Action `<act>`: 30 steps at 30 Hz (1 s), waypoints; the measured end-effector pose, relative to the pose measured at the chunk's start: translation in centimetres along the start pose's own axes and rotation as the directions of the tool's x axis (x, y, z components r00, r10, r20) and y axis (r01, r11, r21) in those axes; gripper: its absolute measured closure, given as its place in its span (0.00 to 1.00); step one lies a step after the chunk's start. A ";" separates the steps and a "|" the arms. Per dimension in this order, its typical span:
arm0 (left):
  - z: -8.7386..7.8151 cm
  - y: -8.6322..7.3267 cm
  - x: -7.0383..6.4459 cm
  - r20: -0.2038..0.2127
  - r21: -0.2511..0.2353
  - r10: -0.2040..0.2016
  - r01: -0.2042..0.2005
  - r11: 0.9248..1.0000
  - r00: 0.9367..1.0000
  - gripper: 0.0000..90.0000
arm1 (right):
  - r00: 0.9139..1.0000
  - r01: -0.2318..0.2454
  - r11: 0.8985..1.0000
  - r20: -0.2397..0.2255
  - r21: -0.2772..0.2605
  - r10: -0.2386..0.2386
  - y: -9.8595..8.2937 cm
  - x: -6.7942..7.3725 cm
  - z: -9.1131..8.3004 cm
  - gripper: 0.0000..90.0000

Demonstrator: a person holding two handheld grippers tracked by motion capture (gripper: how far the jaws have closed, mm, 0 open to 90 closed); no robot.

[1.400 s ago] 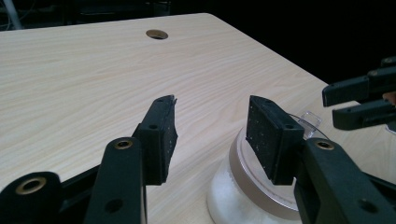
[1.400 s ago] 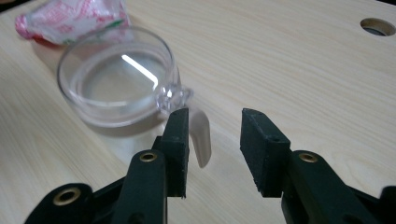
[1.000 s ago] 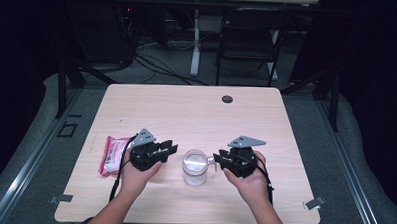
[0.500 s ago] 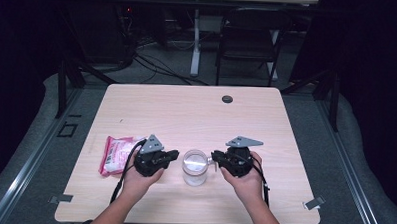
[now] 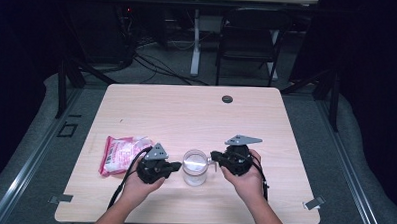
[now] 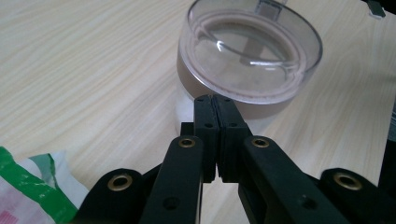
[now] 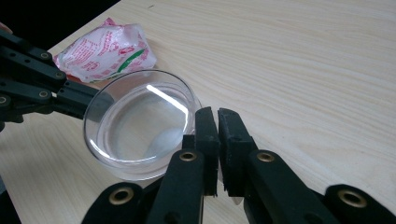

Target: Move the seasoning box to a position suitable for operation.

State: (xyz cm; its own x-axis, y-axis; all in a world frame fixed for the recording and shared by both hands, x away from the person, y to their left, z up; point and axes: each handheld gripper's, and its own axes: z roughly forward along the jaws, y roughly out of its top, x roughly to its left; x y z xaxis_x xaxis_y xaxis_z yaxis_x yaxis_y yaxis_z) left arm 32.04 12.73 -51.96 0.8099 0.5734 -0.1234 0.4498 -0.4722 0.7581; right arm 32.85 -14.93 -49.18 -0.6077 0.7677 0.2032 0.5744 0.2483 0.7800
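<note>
clear round jar (image 5: pixel 195 167), smooth wood table (image 5: pixel 186 111)

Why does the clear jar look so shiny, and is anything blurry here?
In the right gripper view a bright streak of glare crosses the clear jar; in the left gripper view the left tongs blur toward the bottom edge; in the high view the room behind the table is dark.

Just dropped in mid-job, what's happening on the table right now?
A person holds a hand-held gripper in each hand, one on either side of a clear jar with a transparent lid near the table's front edge. The left hand-held gripper has its jaws shut, tips right at the jar's side. The right hand-held gripper is also shut, by the jar's rim. A pink and white packet lies to the left, untouched.
</note>
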 end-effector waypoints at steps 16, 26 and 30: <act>-0.2 -0.1 -0.3 0.066 -0.046 -0.035 0.038 0.998 0.997 0.96 | 1.000 0.013 1.000 0.010 -0.002 -0.013 -0.1 0.1 0.0 0.97; -0.3 0.2 -0.7 0.056 -0.043 -0.012 0.014 0.999 0.998 0.95 | 1.000 0.013 1.000 0.010 -0.002 -0.013 -0.1 0.0 0.0 0.97; -0.4 0.3 -0.9 0.061 -0.051 -0.007 0.010 0.999 0.998 0.94 | 1.000 0.011 1.000 0.010 -0.005 -0.011 -0.2 0.1 0.1 0.93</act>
State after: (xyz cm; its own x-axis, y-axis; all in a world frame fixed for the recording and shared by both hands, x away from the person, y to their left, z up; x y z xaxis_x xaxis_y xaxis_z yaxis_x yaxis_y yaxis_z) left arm 31.32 12.35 -51.44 0.8282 0.5349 -0.1670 0.4379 -0.4317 0.7886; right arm 32.78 -14.88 -49.34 -0.6089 0.7704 0.1887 0.5646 0.2539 0.7853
